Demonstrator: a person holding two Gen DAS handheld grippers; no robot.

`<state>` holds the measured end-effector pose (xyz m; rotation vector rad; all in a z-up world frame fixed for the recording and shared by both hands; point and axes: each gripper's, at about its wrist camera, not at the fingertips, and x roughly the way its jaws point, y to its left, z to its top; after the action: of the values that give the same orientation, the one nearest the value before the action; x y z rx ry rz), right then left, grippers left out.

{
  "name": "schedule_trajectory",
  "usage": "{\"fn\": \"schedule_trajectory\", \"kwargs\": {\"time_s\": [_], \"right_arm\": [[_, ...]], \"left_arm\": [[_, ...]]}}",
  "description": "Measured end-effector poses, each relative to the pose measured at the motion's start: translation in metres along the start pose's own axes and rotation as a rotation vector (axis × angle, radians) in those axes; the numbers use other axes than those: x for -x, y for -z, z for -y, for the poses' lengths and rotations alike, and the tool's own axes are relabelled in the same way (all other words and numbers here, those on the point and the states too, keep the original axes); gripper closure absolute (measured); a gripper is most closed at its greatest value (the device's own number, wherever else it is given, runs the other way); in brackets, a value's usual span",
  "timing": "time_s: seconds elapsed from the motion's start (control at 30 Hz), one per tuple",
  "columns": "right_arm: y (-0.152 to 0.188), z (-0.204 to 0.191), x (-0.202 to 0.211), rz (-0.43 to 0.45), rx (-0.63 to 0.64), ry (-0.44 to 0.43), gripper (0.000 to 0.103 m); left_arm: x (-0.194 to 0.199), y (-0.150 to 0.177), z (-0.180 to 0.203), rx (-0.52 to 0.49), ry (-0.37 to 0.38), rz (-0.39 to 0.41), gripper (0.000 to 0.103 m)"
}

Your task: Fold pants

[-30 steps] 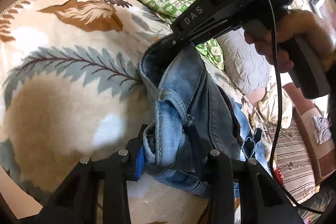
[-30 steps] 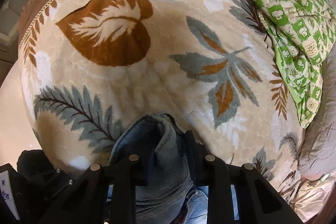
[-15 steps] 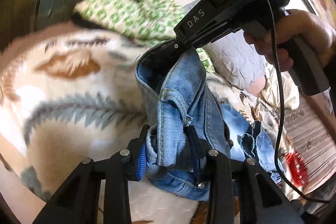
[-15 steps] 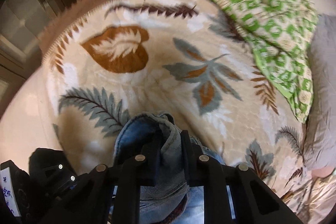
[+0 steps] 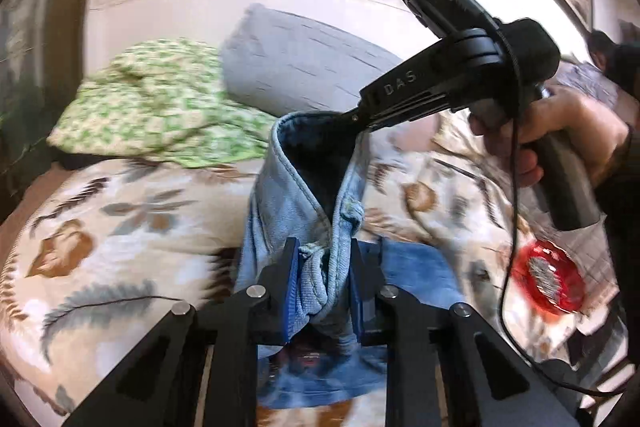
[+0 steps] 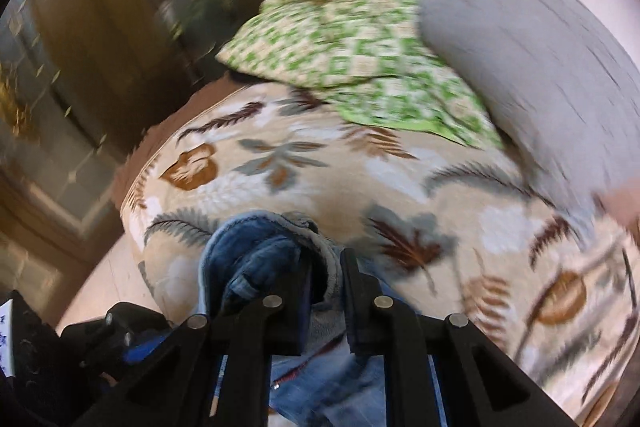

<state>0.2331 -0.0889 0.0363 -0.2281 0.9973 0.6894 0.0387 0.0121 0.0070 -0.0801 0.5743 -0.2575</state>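
Observation:
Light blue denim pants [image 5: 296,211] hang in the air above the bed, held at the waistband by both grippers. My left gripper [image 5: 324,267] is shut on a bunched part of the waistband. The right gripper [image 5: 356,121] shows in the left wrist view up and to the right, pinching the far part of the waistband, with a hand on its handle. In the right wrist view my right gripper [image 6: 326,283] is shut on the denim [image 6: 256,255]. The legs [image 5: 404,267] trail down below.
A beige blanket with a leaf print [image 6: 320,183] covers the bed. A green checked quilt [image 5: 152,107] and a grey pillow [image 5: 296,63] lie at the far side. A red round object [image 5: 548,279] sits at the right. A wooden cabinet [image 6: 100,39] stands left.
Both grippers have risen and tilted up with the waistband, lifting the pants off the blanket. The wall and the pillow have come into view. The grips are unchanged.

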Motion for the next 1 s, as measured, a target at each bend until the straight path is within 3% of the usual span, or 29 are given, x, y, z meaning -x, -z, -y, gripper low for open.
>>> {"fn": "schedule_trajectory", "kwargs": {"time_s": [0.1,0.3,0.5,0.63,0.77,1.0], "right_arm": [[0.021,0.037,0.018,0.037,-0.079,-0.009,0.095],[0.059,0.085,0.025,0.042,-0.159,-0.001,0.098],[0.095,0.112,0.018,0.021,-0.206,0.002,0.098],[0.127,0.134,-0.001,-0.035,-0.252,0.045,0.098],[0.157,0.159,-0.039,-0.13,-0.33,0.078,0.098],[0.175,0.18,-0.041,-0.12,-0.436,0.068,0.097]], "left_arm": [[-0.015,0.0,0.031,-0.069,0.003,-0.022,0.082],[-0.042,0.013,0.063,-0.104,0.039,-0.082,0.083],[-0.058,0.036,0.105,-0.179,0.078,-0.136,0.084],[-0.09,0.056,0.127,-0.222,0.094,-0.205,0.084],[-0.134,0.085,0.126,-0.188,0.149,-0.351,0.084],[-0.134,0.086,0.129,-0.212,0.148,-0.349,0.081]]}}
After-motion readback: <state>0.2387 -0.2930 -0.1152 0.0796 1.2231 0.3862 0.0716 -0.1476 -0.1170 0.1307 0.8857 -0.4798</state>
